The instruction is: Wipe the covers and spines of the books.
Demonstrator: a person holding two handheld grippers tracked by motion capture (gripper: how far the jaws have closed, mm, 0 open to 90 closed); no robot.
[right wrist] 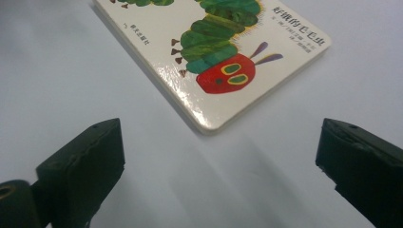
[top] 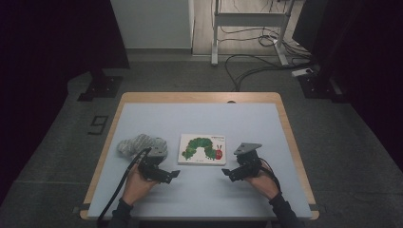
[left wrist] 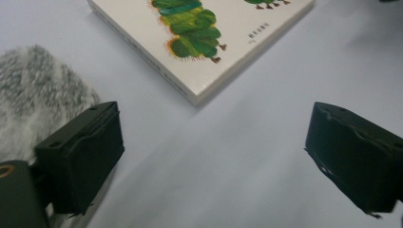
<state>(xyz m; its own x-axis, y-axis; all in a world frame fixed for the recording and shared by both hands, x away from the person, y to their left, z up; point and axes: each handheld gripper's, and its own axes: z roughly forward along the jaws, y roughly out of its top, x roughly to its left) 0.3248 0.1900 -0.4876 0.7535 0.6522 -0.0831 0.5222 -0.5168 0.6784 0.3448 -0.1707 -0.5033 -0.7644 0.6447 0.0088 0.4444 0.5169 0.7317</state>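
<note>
Right gripper view: book (right wrist: pixel 209 52) beyond jaws

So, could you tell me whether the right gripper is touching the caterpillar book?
Apart: the right gripper view shows bare table between the open right gripper and the book.

This looks like a lab or recording room rather than a home. A wood-edged desk (top: pixel 285 118) with a pale blue-grey top stands alone on a grey carpeted floor (top: pixel 361 156). Dark curtains (top: pixel 43 57) hang at both sides. Behind the desk, loose cables (top: pixel 247 66) run across the floor past the white metal legs of a stand (top: pixel 216 38), and black equipment bases (top: pixel 100 88) sit on the carpet.
</note>
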